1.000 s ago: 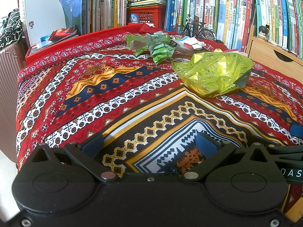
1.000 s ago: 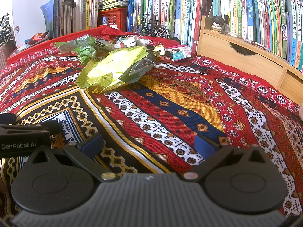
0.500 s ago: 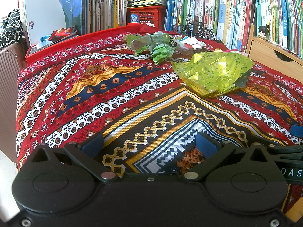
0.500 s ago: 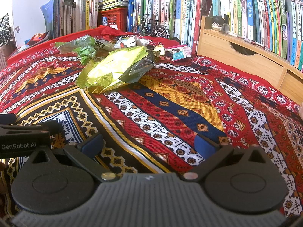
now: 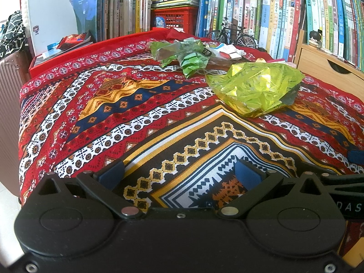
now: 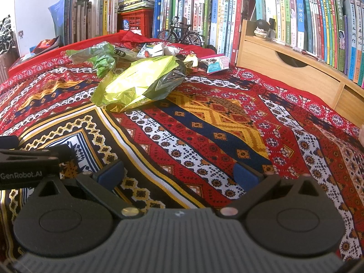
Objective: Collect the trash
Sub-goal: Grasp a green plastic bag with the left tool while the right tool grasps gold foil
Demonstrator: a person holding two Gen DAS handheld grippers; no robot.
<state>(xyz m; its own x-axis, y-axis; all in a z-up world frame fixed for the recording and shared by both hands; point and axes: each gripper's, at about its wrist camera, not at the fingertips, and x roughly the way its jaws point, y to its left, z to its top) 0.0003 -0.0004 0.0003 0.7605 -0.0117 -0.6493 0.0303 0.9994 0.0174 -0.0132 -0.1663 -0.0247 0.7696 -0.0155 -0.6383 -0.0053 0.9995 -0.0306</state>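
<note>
Both grippers spread; wrappers ahead

Red, white & navy patterned woven tablecloth: matt cloth w/ coarse visible weave. Crumpled yellow-green foil snack bag: glossy, crinkly plastic film. Pale green crumpled wrapper: thin shiny plastic. Light wooden drawer unit: smooth, matt. Red lattice plastic crate.
</note>
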